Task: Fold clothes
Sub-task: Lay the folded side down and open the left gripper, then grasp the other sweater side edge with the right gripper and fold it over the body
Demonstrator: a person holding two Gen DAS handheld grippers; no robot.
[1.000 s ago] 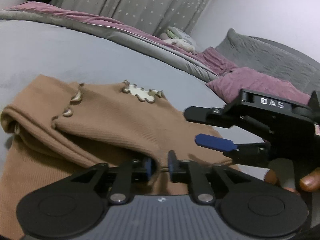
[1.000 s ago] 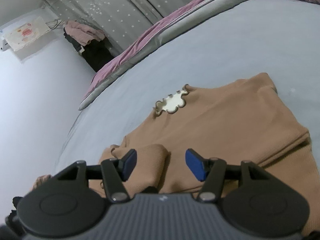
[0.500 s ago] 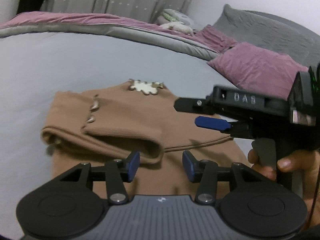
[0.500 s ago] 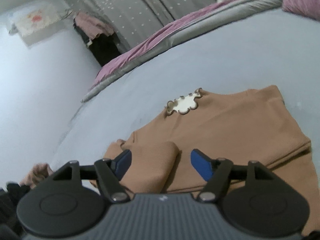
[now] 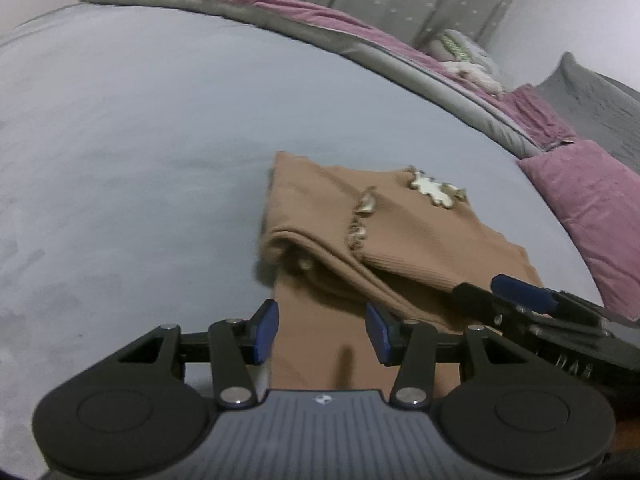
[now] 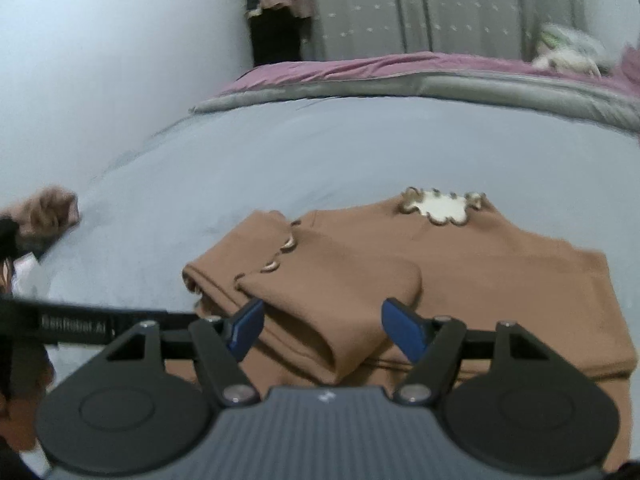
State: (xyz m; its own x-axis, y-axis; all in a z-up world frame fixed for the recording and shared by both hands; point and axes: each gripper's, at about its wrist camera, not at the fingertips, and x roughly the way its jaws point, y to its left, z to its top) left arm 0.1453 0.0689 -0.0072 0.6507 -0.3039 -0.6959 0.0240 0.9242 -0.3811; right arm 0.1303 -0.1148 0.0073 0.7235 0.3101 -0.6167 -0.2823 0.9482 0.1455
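A tan ribbed top (image 5: 420, 240) (image 6: 460, 264) lies on the grey bed sheet (image 5: 140, 140) with a white scalloped collar (image 5: 434, 190) (image 6: 444, 207) at its far end. One sleeve (image 6: 332, 292) with a scalloped cuff is folded across the body. My left gripper (image 5: 322, 332) is open above the near hem, holding nothing. My right gripper (image 6: 326, 330) is open just in front of the folded sleeve's near edge, not touching it. The right gripper (image 5: 524, 298) also shows at the right in the left wrist view.
A pink pillow (image 5: 596, 208) lies at the right. A rolled grey and pink duvet (image 5: 320, 28) (image 6: 440, 80) runs along the far side, with a soft toy (image 5: 464, 56) on it. More clothes (image 6: 44, 212) sit at the bed's left edge. Curtains (image 6: 420, 4) hang behind.
My left gripper was shut on the sleeve fabric one second ago, then opened, let it go and pulled back left. The right gripper stayed open and drew back slightly.
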